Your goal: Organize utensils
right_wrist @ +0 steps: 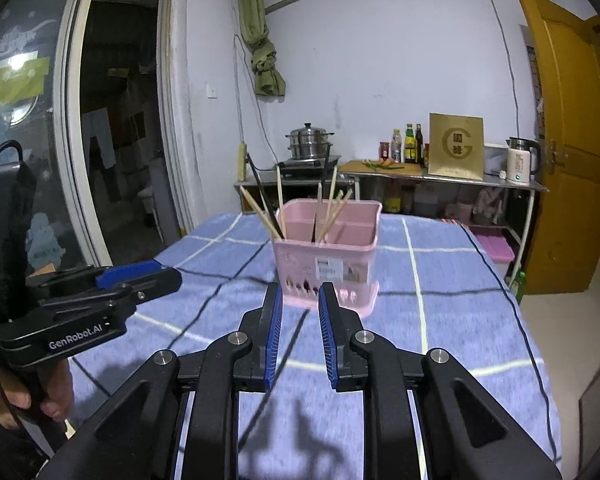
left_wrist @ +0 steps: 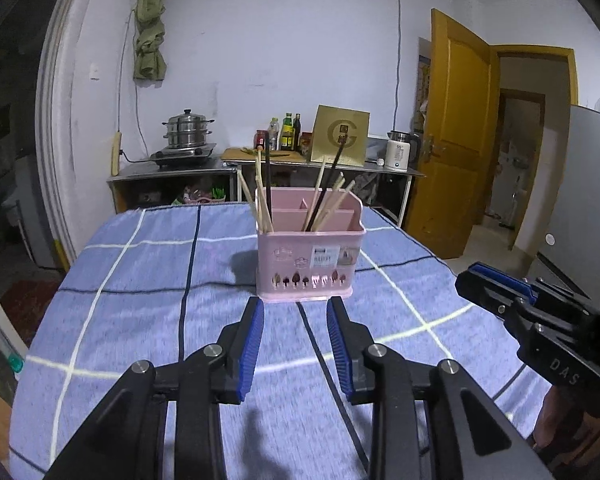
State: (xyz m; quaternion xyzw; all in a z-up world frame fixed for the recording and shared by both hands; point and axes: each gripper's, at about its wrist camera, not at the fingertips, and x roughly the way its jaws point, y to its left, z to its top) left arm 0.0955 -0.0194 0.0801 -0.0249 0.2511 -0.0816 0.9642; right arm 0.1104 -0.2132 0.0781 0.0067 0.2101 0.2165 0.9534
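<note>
A pink plastic utensil holder (left_wrist: 308, 258) (right_wrist: 327, 256) with inner compartments stands on the blue checked tablecloth (left_wrist: 140, 280) (right_wrist: 440, 280). Several light wooden chopsticks (left_wrist: 260, 196) (right_wrist: 260, 210) and a few dark ones (left_wrist: 267, 168) (right_wrist: 260, 188) lean out of it. My left gripper (left_wrist: 295, 304) is open just short of the holder's front, with nothing between its blue pads. My right gripper (right_wrist: 299, 290) is open too, empty, pointing at the holder's front left corner. Each gripper shows from the side in the other's view: the right gripper (left_wrist: 476, 276), the left gripper (right_wrist: 156, 270).
Behind the table a steel counter (right_wrist: 440, 178) carries a steamer pot (left_wrist: 188, 132), several bottles (left_wrist: 287, 132), a gold box (left_wrist: 340, 136) and a white kettle (left_wrist: 398, 150). A yellow door (left_wrist: 452, 140) stands open at the right. A hand (right_wrist: 52, 392) grips the left gripper's handle.
</note>
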